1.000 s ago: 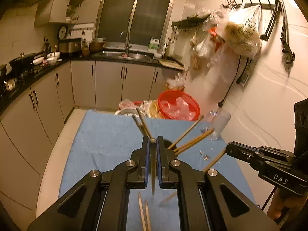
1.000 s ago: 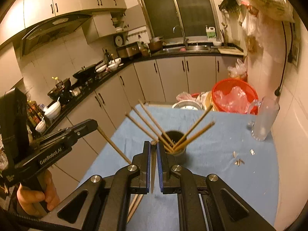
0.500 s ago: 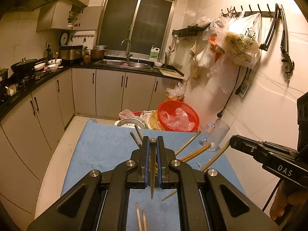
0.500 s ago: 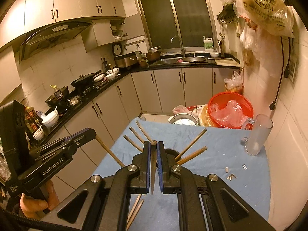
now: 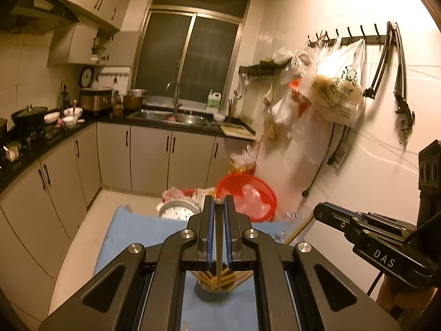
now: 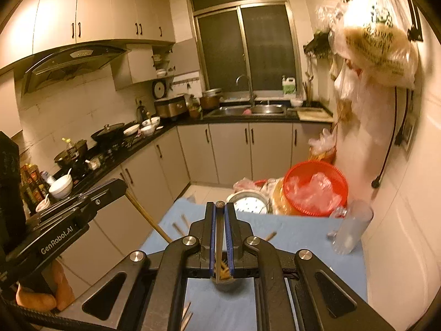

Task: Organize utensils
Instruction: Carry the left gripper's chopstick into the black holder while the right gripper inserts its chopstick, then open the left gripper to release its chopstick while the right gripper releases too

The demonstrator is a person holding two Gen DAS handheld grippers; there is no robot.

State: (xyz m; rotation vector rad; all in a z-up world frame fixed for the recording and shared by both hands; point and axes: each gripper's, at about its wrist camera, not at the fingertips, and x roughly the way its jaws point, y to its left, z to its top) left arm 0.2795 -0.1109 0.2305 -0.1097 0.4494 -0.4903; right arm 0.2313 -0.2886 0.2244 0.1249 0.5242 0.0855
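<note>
My left gripper (image 5: 218,202) is shut on one wooden chopstick (image 5: 218,245) that hangs down between the fingers toward a dark holder cup (image 5: 216,287) full of chopsticks on the blue cloth (image 5: 132,229). My right gripper (image 6: 219,205) is shut on another chopstick (image 6: 219,248), its lower end over the same cup (image 6: 224,282). The right gripper also shows in the left wrist view (image 5: 366,234), with its chopstick slanting down. The left gripper shows in the right wrist view (image 6: 69,209).
Loose chopsticks (image 6: 186,314) lie on the cloth near me. A clear glass mug (image 6: 351,227) stands at the cloth's right edge by the wall. A red basket (image 6: 315,191) and a white steamer plate (image 6: 249,202) sit beyond the far edge. Cabinets run along the left.
Both grippers have risen and tilted up over the cup, each still holding its chopstick. The cup now sits below the fingers instead of ahead of them.
</note>
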